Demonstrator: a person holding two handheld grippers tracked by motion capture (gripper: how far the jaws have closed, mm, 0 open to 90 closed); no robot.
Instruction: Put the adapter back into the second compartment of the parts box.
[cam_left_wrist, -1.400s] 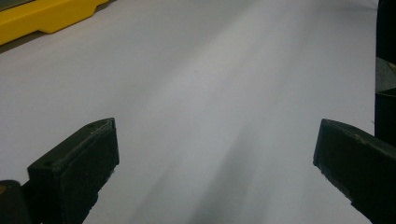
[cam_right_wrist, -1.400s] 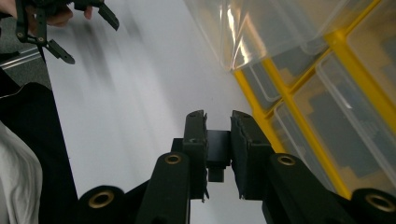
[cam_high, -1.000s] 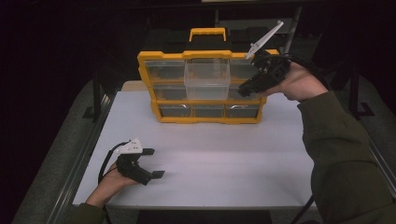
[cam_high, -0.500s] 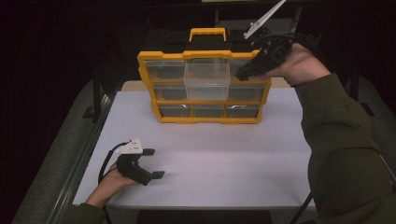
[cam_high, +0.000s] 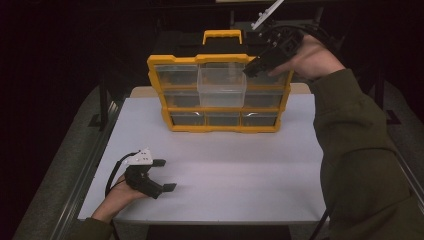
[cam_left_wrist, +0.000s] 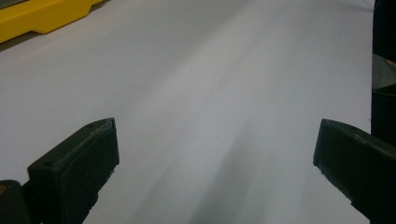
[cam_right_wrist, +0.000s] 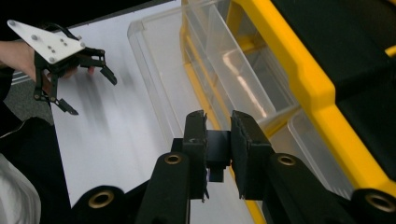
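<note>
While the left gripper (cam_high: 159, 175) rests near the table's (cam_high: 240, 190) 7 o'clock corner, its 2 jaws gape wide with bare white tabletop between them. Farther off, toward 12 o'clock, stands the yellow drawer organizer (cam_high: 220, 125), 1 clear drawer (cam_high: 221, 87) pulled out from its top row. At its 1 o'clock corner hangs the right gripper (cam_right_wrist: 218, 140), clenched on a small dark block (cam_right_wrist: 215, 151), above the drawer.
</note>
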